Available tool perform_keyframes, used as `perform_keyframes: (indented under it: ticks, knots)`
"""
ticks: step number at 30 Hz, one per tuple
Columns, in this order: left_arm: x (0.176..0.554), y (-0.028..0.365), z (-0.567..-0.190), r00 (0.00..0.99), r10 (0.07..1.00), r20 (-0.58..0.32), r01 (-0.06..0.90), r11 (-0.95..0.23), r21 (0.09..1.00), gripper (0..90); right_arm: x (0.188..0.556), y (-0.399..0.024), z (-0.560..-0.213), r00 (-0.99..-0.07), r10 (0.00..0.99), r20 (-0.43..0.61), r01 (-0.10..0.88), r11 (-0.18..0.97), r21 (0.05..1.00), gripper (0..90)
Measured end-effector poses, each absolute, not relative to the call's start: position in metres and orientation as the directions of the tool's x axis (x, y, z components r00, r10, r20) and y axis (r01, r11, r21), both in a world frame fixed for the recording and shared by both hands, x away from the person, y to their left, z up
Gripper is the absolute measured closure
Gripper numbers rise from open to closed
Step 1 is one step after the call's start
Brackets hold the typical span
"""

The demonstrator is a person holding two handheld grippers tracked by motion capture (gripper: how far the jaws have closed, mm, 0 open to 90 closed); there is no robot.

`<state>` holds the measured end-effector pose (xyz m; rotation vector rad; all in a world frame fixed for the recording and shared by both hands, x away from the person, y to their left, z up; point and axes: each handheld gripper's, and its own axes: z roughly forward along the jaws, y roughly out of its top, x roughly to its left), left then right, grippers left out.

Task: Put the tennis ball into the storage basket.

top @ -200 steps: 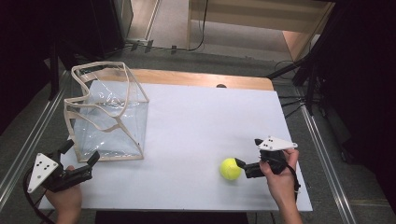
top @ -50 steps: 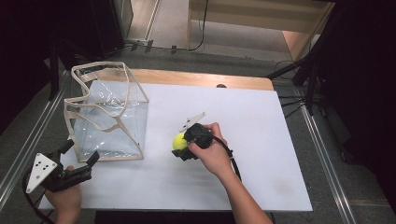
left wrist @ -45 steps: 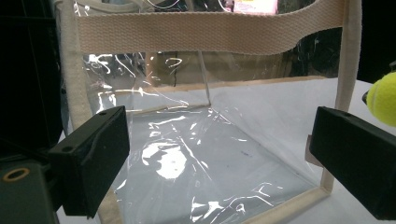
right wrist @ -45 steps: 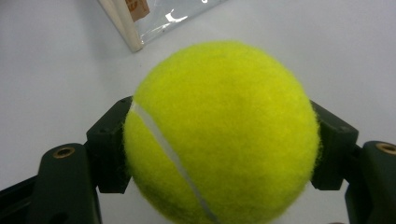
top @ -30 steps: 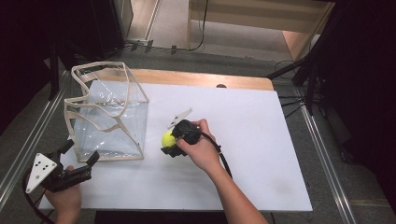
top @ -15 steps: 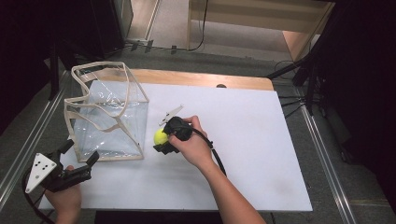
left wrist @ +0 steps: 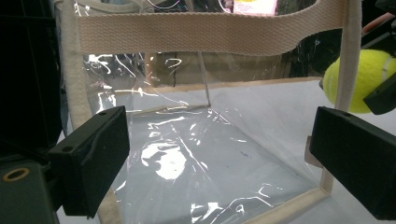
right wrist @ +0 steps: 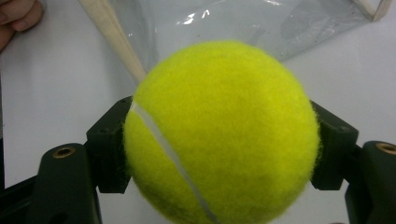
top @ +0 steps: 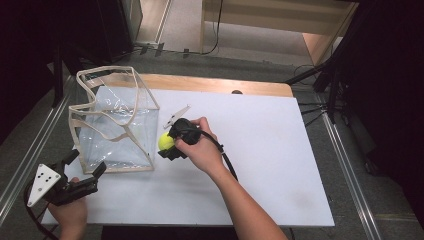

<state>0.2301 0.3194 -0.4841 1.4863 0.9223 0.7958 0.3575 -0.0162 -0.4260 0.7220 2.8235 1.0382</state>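
Note:
A yellow tennis ball [top: 165, 141] is clamped between the jaws of my right gripper [top: 167, 144], held above the white table just right of the clear bag's near right corner. In the right gripper view the ball [right wrist: 219, 133] bulges between both black pads. The clear plastic bag [top: 112, 120] with cream webbing edges stands upright and open-topped at the table's left. My left gripper [top: 85, 172] rests at the near left table edge, jaws wide apart and empty, pointing at the bag [left wrist: 196, 140]. In the left gripper view the ball [left wrist: 362, 81] shows behind the bag's right webbing strip.
The white table [top: 280, 165] has free room across its middle and right. A wooden strip [top: 215, 85] runs along its far edge. Metal rails flank the table left and right. A black cable trails from the right gripper along the forearm.
My right gripper has carried the ball leftward and slightly up, from mid-table to beside the bag's right corner. The left gripper has stayed put.

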Motion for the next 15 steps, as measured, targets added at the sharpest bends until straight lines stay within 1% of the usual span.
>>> perform_keyframes:
  ticks: [3,12,15]
  knots:
    - [0.23,0.319,-0.484,0.46,0.887,-0.019,0.11,-0.035,0.993,5.3,0.359,-0.014,-0.42,-0.897,0.431,0.1,0.392,0.668,0.632,23.5]
    - [0.23,0.319,-0.484,0.461,0.887,-0.02,0.11,-0.034,0.993,5.3,0.361,-0.01,-0.405,-0.901,0.423,0.099,0.384,0.669,0.636,23.5]
    - [0.23,0.319,-0.484,0.461,0.887,-0.023,0.109,-0.031,0.994,5.3,0.364,-0.009,-0.397,-0.908,0.41,0.087,0.365,0.673,0.643,23.6]
